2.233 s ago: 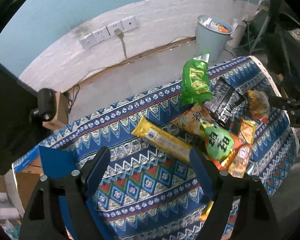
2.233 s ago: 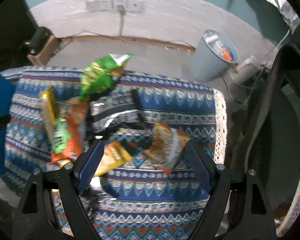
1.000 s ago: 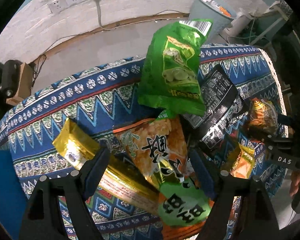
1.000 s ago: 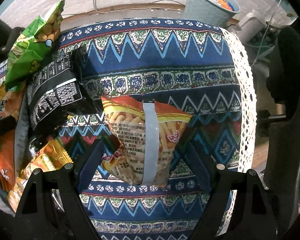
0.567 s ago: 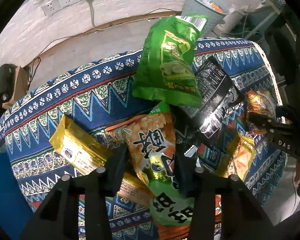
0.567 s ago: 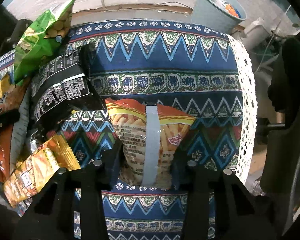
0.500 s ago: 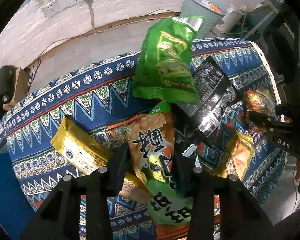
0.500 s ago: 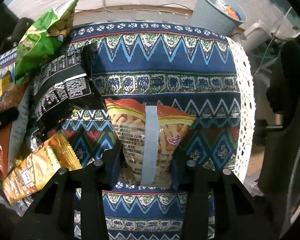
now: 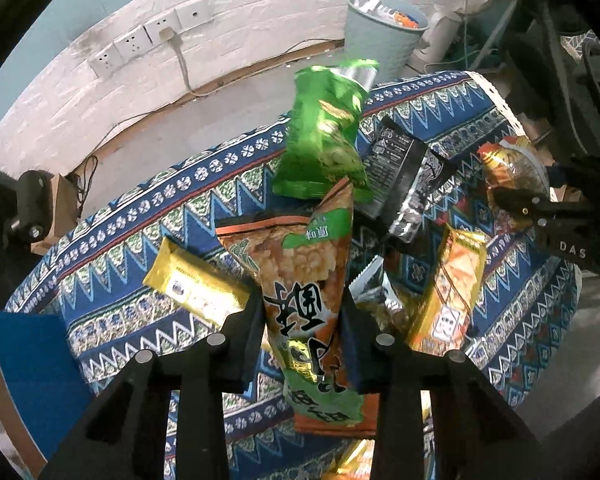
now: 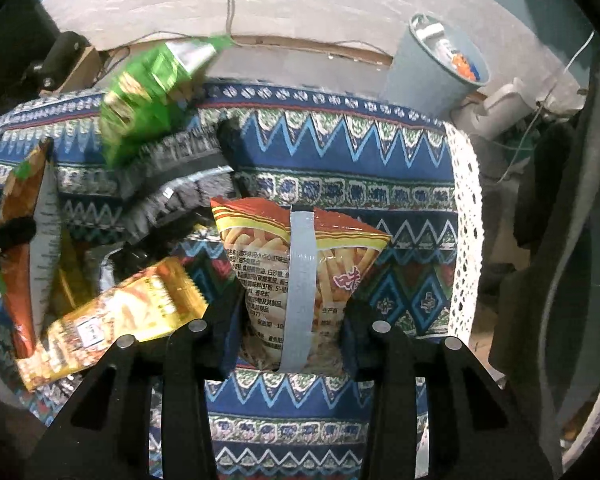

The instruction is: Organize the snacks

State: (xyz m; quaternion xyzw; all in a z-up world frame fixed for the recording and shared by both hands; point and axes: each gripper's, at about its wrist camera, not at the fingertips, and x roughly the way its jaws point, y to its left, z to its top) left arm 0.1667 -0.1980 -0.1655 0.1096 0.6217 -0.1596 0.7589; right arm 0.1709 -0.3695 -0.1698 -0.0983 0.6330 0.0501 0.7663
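Both claws have closed since a second ago; left gripper [image 9: 303, 320] is closing on the orange bag [image 9: 306, 280], right gripper [image 10: 291, 320] clamps the fries bag [image 10: 300, 264], just above the cloth [image 10: 340, 152]; next, carry each to its place.

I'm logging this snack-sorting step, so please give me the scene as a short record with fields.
surface: patterned blue tablecloth
left gripper: jaws closing on the orange-and-green rice-cracker bag
right gripper: shut on the red-and-yellow fries bag
loose snacks: green pea bag, black packet, gold bar wrapper
background: grey waste bin
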